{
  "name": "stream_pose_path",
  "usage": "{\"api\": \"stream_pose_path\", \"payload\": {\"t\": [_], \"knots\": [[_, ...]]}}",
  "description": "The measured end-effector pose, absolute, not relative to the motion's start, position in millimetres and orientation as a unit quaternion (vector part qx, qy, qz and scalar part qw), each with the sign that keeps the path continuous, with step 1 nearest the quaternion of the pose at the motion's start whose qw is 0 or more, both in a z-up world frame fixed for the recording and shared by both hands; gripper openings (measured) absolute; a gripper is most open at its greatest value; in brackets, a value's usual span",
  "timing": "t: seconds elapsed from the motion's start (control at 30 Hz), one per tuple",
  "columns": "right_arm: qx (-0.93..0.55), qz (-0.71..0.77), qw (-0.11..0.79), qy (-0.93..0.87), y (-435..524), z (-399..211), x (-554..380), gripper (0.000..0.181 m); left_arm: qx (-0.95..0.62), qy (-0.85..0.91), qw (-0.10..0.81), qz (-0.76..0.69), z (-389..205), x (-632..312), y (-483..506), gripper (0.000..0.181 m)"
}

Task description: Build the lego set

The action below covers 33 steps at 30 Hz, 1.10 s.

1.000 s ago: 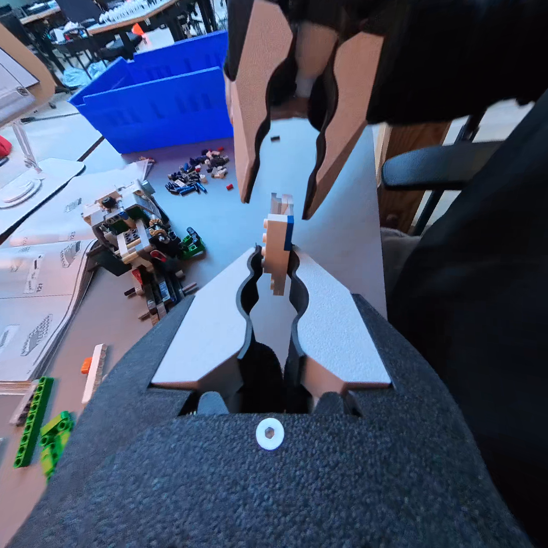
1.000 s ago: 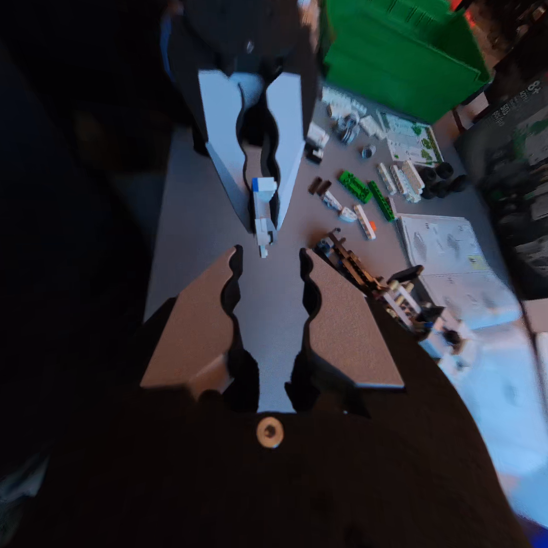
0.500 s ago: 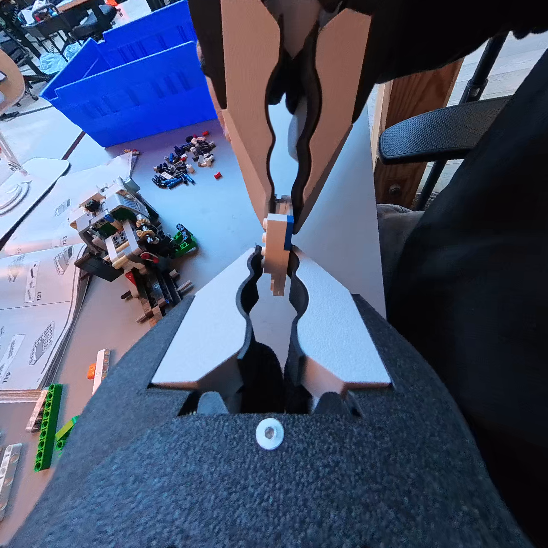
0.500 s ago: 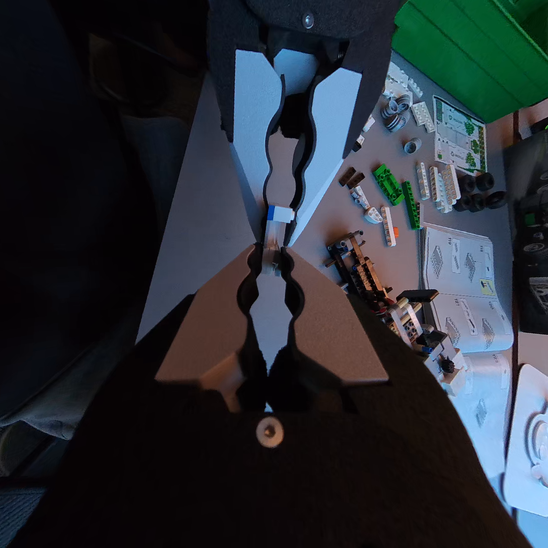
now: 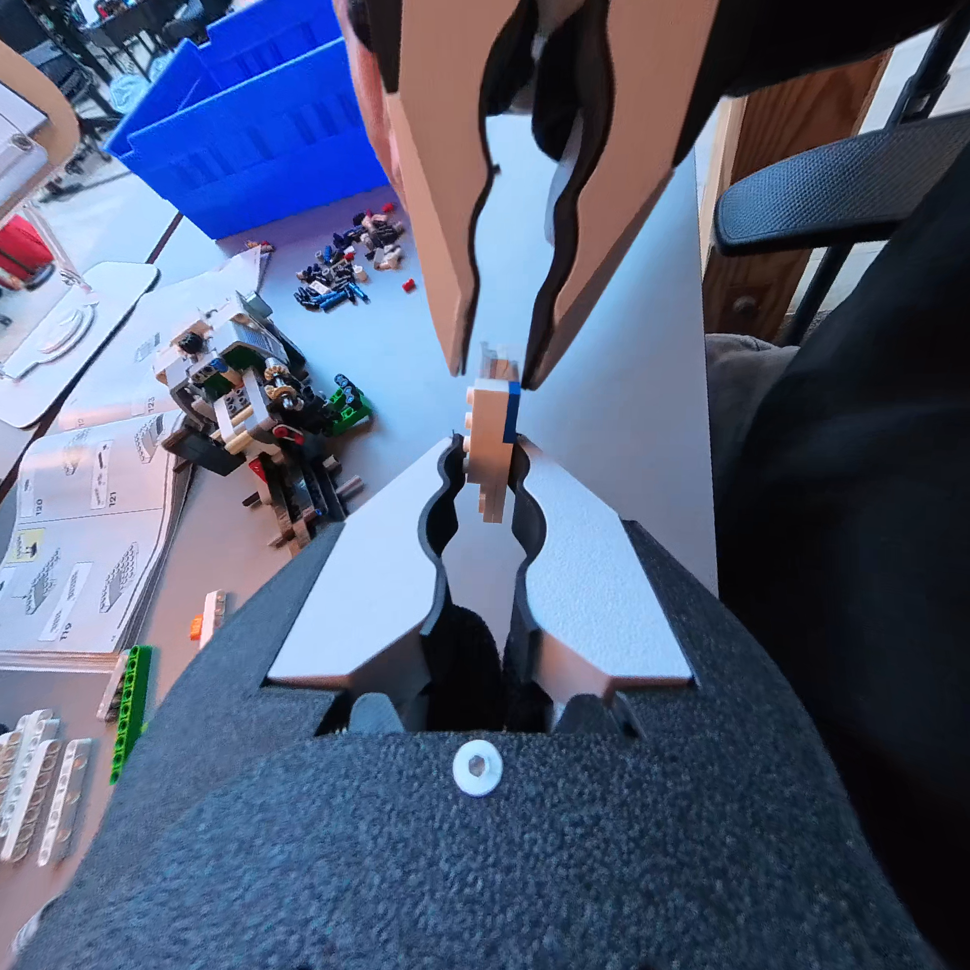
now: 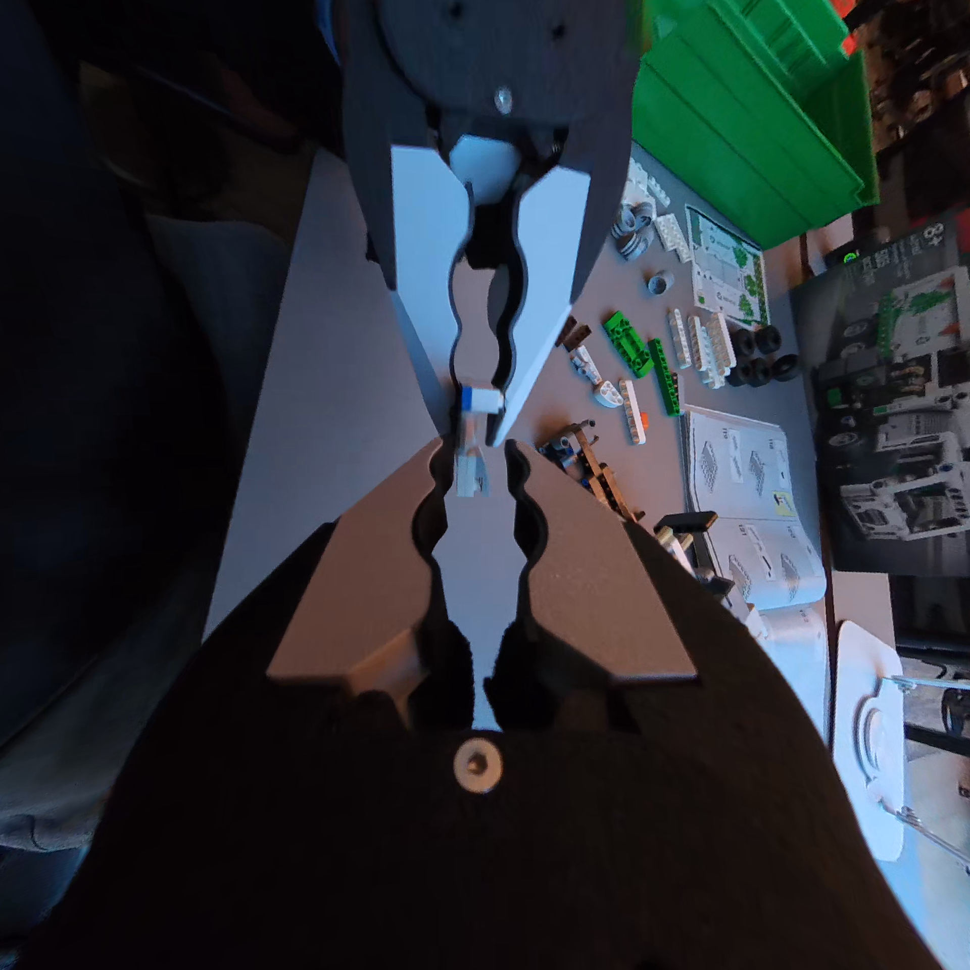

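Observation:
My left gripper is shut on a small white-and-blue lego sub-assembly and holds it above the grey table. My right gripper comes in from above in the left wrist view. Its jaws are open, and its tips straddle the far end of the piece. In the right wrist view my right gripper is open, with the white end of the sub-assembly lying between its tips. The left gripper grips the blue-and-white end from the far side.
A partly built lego vehicle lies beside an open instruction booklet. A pile of small parts sits before a blue bin. Green and white beams, black wheels, a green bin and the set's box are nearby. A chair armrest is at the table's edge. Less than 4 cm separates the two grippers' tips. Left tips and right tips are each some 15 cm from the partly built lego vehicle.
My right gripper came in open, shut on the far end of the sub-assembly half a second ago, and has now opened again. My left gripper has kept its hold.

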State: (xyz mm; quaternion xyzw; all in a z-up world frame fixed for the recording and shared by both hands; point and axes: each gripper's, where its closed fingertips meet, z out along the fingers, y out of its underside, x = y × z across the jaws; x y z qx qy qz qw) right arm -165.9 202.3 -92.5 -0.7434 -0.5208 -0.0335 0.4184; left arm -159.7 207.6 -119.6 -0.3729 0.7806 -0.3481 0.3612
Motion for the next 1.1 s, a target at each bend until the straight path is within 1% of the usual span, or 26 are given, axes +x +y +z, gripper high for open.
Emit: {"api": "stream_pose_path", "payload": {"t": [0.13,0.27,0.37,0.43,0.5,0.6,0.67,0.7,0.8,0.83,0.9,1.0,1.1], "knots": [[-0.751,-0.068,0.379,-0.536,201,-107,-161,0.014,-0.373,0.781,0.356,-0.353,-122,-159,205,0.014],[-0.75,-0.065,0.372,-0.544,199,-109,-161,0.012,-0.37,0.785,0.356,-0.348,-123,-160,204,0.014],[-0.747,-0.068,0.348,-0.562,195,-110,-161,0.011,-0.368,0.788,0.35,-0.348,-122,-161,201,0.014],[-0.726,-0.104,0.352,-0.581,197,-110,-160,0.01,-0.369,0.788,0.355,-0.342,-122,-160,203,0.014],[-0.726,-0.111,0.354,-0.579,199,-112,-160,0.011,-0.372,0.787,0.357,-0.337,-125,-160,206,0.014],[-0.743,-0.075,0.388,-0.541,201,-107,-162,0.012,-0.374,0.777,0.36,-0.356,-122,-160,205,0.014],[-0.738,-0.057,0.432,-0.515,200,-95,-160,0.027,-0.37,0.764,0.369,-0.378,-114,-162,204,0.014],[-0.736,-0.042,0.452,-0.502,198,-90,-159,0.029,-0.365,0.754,0.377,-0.395,-108,-163,203,0.014],[-0.736,0.071,0.512,-0.437,192,-76,-163,0.034,-0.334,0.715,0.4,-0.467,-85,-169,195,0.014],[-0.729,0.114,0.528,-0.422,190,-71,-169,0.034,-0.319,0.702,0.409,-0.488,-77,-171,192,0.014],[-0.708,0.149,0.555,-0.41,188,-61,-179,0.03,-0.296,0.69,0.409,-0.519,-68,-175,185,0.014],[-0.699,0.121,0.557,-0.433,187,-60,-185,0.023,-0.286,0.701,0.395,-0.521,-69,-177,180,0.014],[-0.69,0.104,0.547,-0.462,182,-61,-189,0.013,-0.279,0.713,0.385,-0.515,-71,-178,177,0.014]]}}
